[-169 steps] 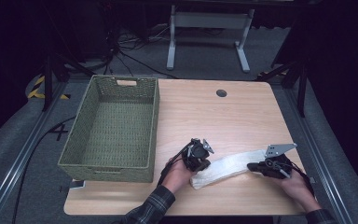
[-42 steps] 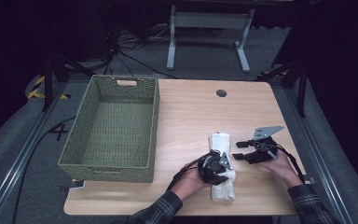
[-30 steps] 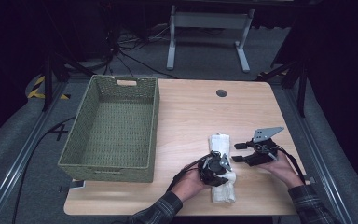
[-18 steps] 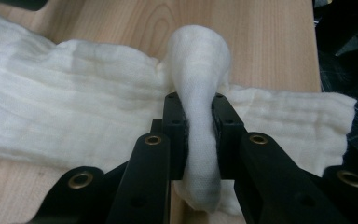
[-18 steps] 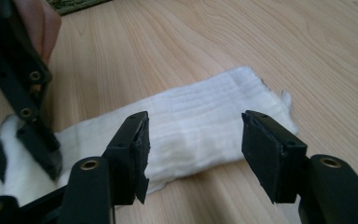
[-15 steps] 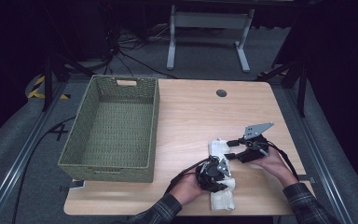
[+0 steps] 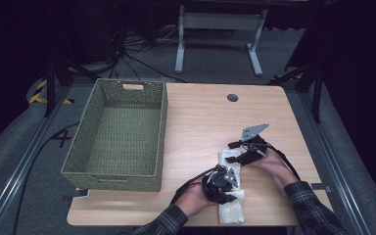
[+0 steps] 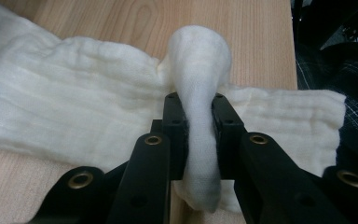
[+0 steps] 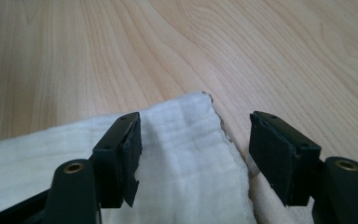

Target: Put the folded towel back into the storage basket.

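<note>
Left tool (image 8: 196,135) pinches a fold of the soft, limp cloth (image 8: 74,107); right tool (image 9: 193,154), jaws just opening, straddles its far corner, the best hold.

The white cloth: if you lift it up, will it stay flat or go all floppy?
Probably floppy: the white cloth bunches into a soft hump where the left gripper pinches it. It looks thin and wrinkly, so likely light. It shouldn't roll, since it lies flat on the table.

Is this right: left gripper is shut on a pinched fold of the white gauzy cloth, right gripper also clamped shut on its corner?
Not quite. The left gripper is shut on a fold of the white gauzy cloth, but the right gripper is open: the right gripper view shows its jaws apart over the cloth's corner, having just been opening.
</note>
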`<state>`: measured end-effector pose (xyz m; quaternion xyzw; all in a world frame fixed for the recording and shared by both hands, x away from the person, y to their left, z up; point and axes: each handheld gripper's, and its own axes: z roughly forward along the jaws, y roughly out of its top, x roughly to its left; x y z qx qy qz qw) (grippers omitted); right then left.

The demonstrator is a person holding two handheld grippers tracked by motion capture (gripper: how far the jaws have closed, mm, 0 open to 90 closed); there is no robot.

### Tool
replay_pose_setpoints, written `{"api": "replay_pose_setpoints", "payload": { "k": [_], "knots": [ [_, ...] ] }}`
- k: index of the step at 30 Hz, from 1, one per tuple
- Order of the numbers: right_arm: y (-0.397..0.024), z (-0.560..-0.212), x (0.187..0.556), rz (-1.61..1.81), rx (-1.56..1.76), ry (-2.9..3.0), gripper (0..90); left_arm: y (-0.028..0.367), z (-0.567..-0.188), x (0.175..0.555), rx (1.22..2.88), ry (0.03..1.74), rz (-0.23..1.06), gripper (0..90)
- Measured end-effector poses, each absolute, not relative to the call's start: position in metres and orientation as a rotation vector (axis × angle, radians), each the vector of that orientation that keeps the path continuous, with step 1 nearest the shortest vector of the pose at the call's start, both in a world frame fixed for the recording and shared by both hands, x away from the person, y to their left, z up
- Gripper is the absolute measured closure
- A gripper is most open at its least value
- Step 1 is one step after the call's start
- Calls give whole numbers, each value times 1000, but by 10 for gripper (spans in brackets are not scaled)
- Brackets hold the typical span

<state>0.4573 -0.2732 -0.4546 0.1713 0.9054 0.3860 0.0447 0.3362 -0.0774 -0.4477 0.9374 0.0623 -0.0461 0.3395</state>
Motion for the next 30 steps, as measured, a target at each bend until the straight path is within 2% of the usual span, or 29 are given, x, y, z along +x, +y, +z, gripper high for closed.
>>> {"api": "replay_pose_setpoints", "payload": {
  "k": [5, 17, 30],
  "knots": [
    [-270, -459, 455, 1137, 486, 2793, 399, -77, -447, 336, 2440, 172, -120, 794],
    [-268, -455, 447, 1136, 431, 2874, 772, -74, -445, 336, 2428, 183, -124, 796],
    [-260, -446, 445, 1146, 445, 2853, 812, -54, -426, 346, 2392, 185, -91, 797]
  ]
}}
